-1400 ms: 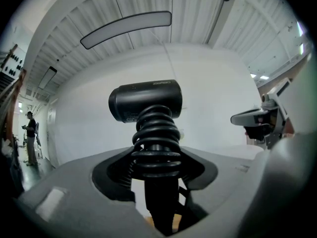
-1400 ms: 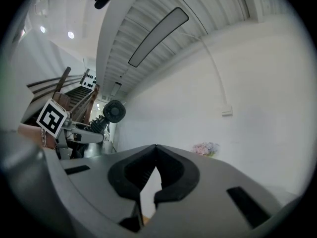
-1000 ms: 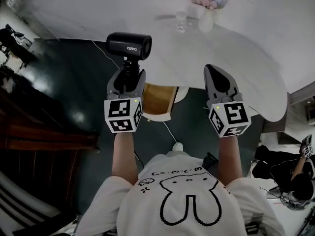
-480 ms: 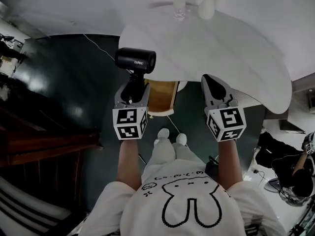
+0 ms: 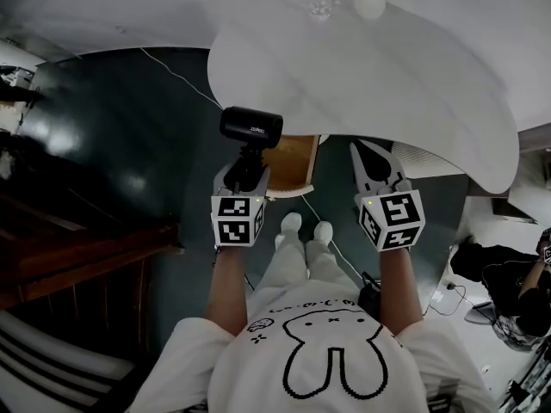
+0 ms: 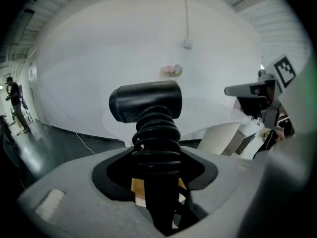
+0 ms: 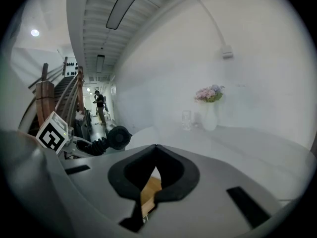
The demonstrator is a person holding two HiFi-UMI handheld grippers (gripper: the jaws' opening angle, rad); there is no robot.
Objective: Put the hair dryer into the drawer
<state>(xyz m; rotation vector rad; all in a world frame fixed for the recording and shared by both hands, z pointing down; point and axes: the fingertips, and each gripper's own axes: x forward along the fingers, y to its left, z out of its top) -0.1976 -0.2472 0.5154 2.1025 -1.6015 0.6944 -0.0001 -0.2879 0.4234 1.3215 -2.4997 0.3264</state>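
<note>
**Head view, with both gripper views.** Against the views from a second earlier, both grippers sit lower and nearer the person's body. The hair dryer [image 5: 250, 126] no longer shows against the white top of the bench [image 5: 370, 67]. It now hangs at the bench's near edge, just beside the open wooden drawer [image 5: 291, 163] that juts out from under it. This suggests that the carry is largely done and that the descent toward the drawer is under way. The dryer is not yet inside.

The left gripper [image 5: 244, 177] is clamped on the dryer's ribbed black handle. The handle fills the gap between the jaws and rises upright from them, and the dark barrel lies crosswise above the jaw tips. The wooden drawer shows through the gap behind the handle, so it lies ahead of and below the jaws.

The right gripper [image 5: 365, 150] has its jaws closed tip to tip on nothing. It hovers on the drawer's other side, well apart from the dryer.
</note>
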